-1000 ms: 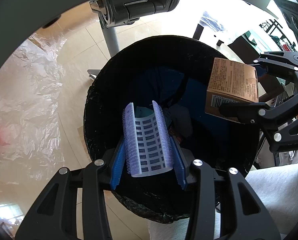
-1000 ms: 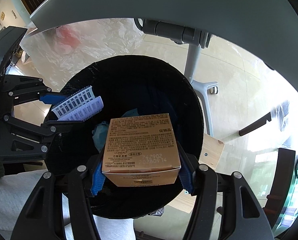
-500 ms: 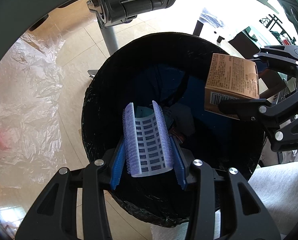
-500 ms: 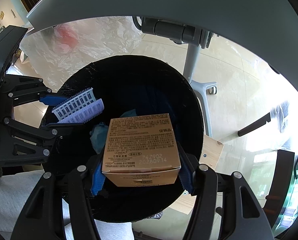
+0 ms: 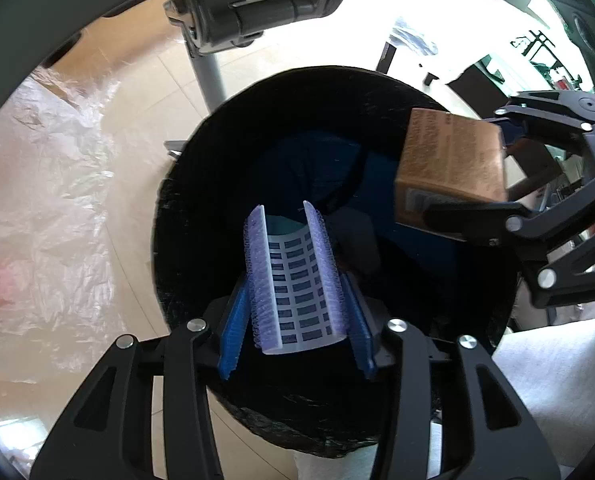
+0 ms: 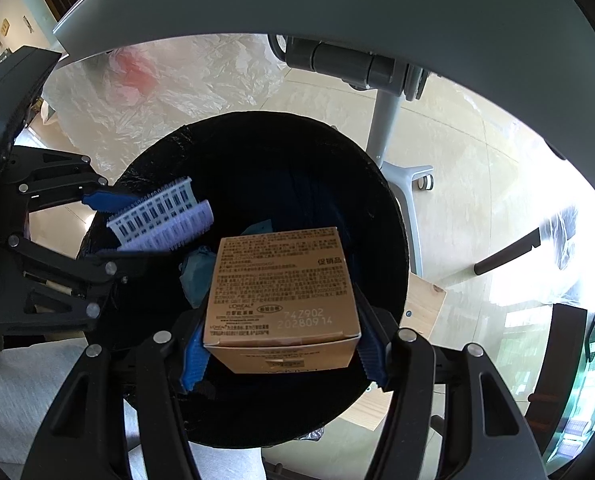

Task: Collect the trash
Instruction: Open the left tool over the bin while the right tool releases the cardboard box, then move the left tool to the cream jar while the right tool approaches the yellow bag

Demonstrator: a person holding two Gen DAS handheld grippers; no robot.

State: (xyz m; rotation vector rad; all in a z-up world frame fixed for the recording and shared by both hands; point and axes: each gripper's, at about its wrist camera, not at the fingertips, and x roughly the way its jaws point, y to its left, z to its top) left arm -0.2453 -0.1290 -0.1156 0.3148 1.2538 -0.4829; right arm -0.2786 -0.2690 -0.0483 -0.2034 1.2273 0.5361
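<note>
Grippers hang over the bin [image 6: 385, 200], left [image 5: 295, 296] clamping a hair roller [image 5: 293, 276], right [image 6: 283, 344] a carton [image 6: 281, 292].

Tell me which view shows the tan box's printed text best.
The right wrist view: the tan box fills the centre, held by the right gripper, its print and date code legible. The left wrist view shows it off to the side, blurred, partly behind gripper fingers.

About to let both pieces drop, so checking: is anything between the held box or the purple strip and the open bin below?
Nothing visible blocks either. The box and strip hang over the bin's open mouth.
</note>
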